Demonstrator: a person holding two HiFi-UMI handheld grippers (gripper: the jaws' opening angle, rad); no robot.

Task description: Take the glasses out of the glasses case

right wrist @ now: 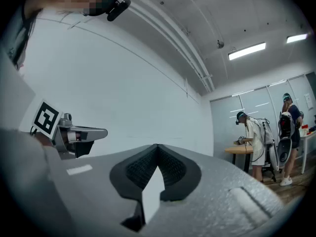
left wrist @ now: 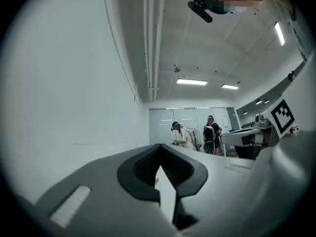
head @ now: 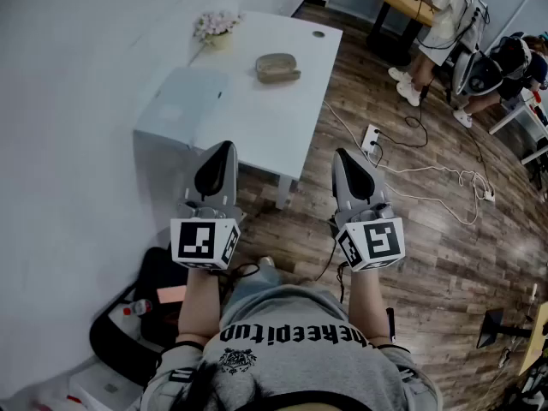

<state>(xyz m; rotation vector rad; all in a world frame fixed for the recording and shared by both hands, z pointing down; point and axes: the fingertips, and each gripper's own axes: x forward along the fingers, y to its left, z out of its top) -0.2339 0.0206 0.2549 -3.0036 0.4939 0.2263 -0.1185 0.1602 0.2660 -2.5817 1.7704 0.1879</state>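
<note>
The olive-beige oval glasses case (head: 277, 68) on the white rectangular worktop (head: 282, 118) is too small to tell open from closed. The person's left forearm (head: 195, 305) hides part of the black floor bag (head: 120, 336).

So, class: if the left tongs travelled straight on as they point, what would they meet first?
Probably nothing nearby: the left tongs seem aimed roughly level, over the white table; beyond, only distant people show. Depth is unclear.

L hand-held gripper (head: 226, 146) & R hand-held gripper (head: 342, 154) hover before white table (head: 282, 120) bearing glasses case (head: 277, 68).
</note>
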